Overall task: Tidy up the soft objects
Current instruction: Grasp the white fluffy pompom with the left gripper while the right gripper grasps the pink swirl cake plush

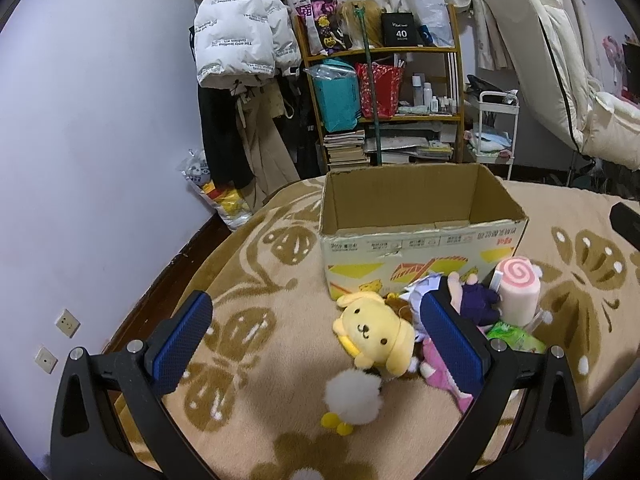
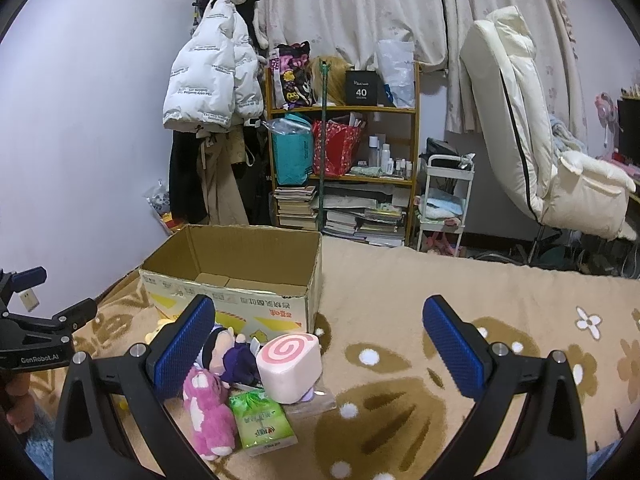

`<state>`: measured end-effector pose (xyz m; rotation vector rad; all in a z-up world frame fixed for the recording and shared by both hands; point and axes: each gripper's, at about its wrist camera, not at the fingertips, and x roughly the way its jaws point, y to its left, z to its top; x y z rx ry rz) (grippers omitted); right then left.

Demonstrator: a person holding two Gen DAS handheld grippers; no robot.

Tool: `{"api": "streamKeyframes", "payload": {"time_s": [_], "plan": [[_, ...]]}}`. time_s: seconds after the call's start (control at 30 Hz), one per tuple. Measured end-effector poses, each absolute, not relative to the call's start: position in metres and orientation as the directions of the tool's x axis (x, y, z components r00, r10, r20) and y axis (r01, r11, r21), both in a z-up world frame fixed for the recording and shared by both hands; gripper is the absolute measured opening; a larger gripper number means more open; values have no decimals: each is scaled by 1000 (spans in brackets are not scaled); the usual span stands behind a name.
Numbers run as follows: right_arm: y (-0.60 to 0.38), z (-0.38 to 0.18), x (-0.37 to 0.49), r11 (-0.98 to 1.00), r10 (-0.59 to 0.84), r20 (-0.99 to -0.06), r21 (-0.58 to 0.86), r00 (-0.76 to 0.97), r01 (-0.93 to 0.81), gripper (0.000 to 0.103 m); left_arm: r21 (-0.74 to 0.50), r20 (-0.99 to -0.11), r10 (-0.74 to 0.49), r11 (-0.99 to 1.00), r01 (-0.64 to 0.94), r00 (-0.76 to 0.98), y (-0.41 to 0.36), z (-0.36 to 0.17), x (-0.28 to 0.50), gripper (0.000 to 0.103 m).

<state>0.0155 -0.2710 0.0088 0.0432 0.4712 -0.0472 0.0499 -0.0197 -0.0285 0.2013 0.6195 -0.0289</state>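
Observation:
An empty cardboard box (image 1: pixel 420 236) (image 2: pixel 240 280) stands open on a beige blanket. A pile of soft toys lies in front of it: a yellow dog plush (image 1: pixel 376 330), a white fluffy chick (image 1: pixel 352 398), a pink swirl roll cushion (image 1: pixel 518 290) (image 2: pixel 290 366), a purple-dressed doll (image 1: pixel 478 298) (image 2: pixel 236 354), a pink plush (image 2: pixel 208 408) and a green tissue pack (image 2: pixel 262 422). My left gripper (image 1: pixel 316 334) hangs open just above and before the yellow dog. My right gripper (image 2: pixel 320 332) is open too, with the roll cushion near its left finger. Nothing is held.
The blanket (image 2: pixel 440 300) with brown flower patterns stretches free to the right. Behind stand a wooden shelf (image 2: pixel 344 168) with bags and books, hanging coats (image 2: pixel 208 92), a white cart (image 2: pixel 444 200) and a folded white chair (image 2: pixel 540 128). A hand (image 2: pixel 16 400) holds the left gripper's body (image 2: pixel 36 332).

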Motion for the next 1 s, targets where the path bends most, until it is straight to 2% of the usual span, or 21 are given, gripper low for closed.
{"api": "streamKeyframes", "payload": {"time_s": [0.23,0.57,1.0], "plan": [[-276,5,35,996,-19,-486,69,874,60,103,150,-652,27,984,94,758,-19,-37,68,103],[-272,-18,74,995,-6,-564,78,826,61,103,4,-788,-49,996,84,614,0,-68,101,103],[-267,-58,111,996,12,-658,72,753,48,103,4,-911,-35,996,95,411,-4,-123,124,103]]}}
